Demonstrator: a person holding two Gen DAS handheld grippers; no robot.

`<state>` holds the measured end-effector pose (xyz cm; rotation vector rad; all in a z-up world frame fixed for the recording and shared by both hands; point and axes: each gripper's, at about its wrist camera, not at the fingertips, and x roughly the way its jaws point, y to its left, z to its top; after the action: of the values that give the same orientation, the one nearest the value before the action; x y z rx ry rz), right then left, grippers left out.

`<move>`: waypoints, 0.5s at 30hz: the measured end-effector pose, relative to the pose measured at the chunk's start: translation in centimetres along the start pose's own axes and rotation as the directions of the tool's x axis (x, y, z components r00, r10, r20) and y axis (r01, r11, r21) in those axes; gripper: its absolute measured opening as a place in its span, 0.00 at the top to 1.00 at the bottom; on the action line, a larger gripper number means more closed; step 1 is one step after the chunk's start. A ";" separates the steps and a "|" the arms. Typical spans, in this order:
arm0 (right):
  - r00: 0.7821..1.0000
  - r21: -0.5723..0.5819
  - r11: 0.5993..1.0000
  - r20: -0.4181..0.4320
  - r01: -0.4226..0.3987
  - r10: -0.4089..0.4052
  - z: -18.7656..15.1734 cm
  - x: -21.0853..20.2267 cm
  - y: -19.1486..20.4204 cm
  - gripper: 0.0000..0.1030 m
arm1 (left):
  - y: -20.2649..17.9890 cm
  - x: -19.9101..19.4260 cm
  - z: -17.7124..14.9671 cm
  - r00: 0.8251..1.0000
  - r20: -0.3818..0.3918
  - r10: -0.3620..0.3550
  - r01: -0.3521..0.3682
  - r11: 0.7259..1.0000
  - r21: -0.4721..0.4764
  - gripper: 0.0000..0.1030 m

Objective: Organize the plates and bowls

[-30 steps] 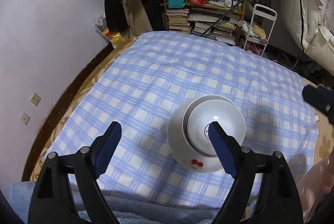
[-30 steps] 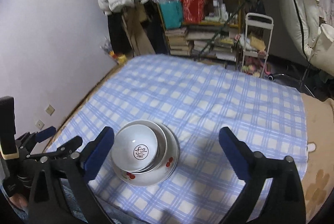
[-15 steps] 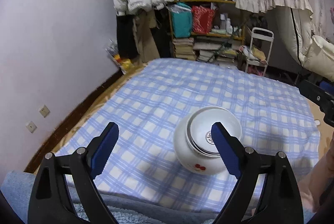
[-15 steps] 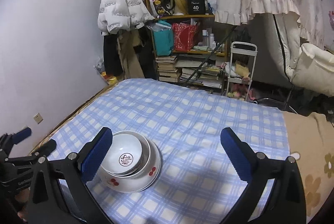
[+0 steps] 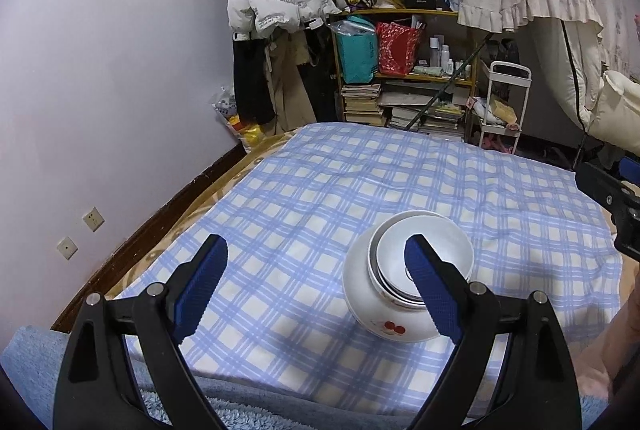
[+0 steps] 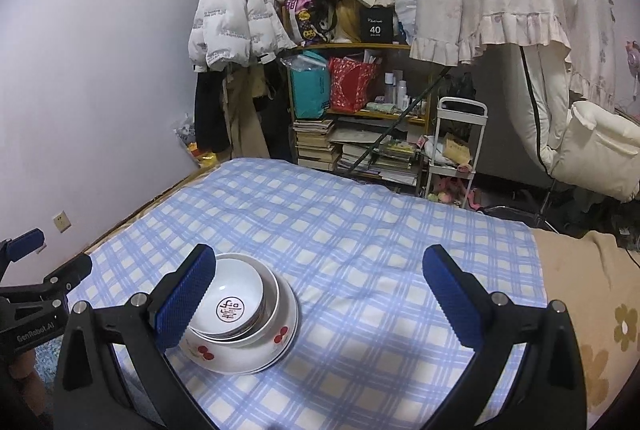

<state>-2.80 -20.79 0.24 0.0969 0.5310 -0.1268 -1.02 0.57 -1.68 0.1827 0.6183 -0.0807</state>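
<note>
Nested bowls (image 6: 236, 314) sit on the bed's checked sheet (image 6: 360, 230), flanked by left gripper (image 5: 316, 284) and right gripper (image 6: 320, 298), both jaws spread, empty.

a small black box (image 6: 376, 25) on top of the wooden shelf is showing a white "40". the black body of the left gripper (image 6: 32, 314) is bearing "genrobot.ai" in white. the smallest white ceramic bowl (image 6: 236, 304) is carrying a round dark seal mark, its character unreadable.
</note>
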 end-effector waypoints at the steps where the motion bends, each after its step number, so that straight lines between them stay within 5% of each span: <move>1: 1.000 -0.006 1.000 -0.001 0.001 -0.001 0.0 0.0 0.0 0.00 | 0.1 0.1 0.0 1.000 -0.003 -0.002 0.002 1.000 -0.004 0.13; 15: 1.000 -0.036 0.999 -0.005 0.001 -0.001 -0.3 0.4 0.6 0.00 | -0.1 0.1 -0.2 1.000 0.009 0.014 -0.014 1.000 -0.010 0.13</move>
<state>-2.55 -20.21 -0.20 0.0623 0.5377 -0.1180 -1.04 0.51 -1.94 0.1769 0.6081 -0.0649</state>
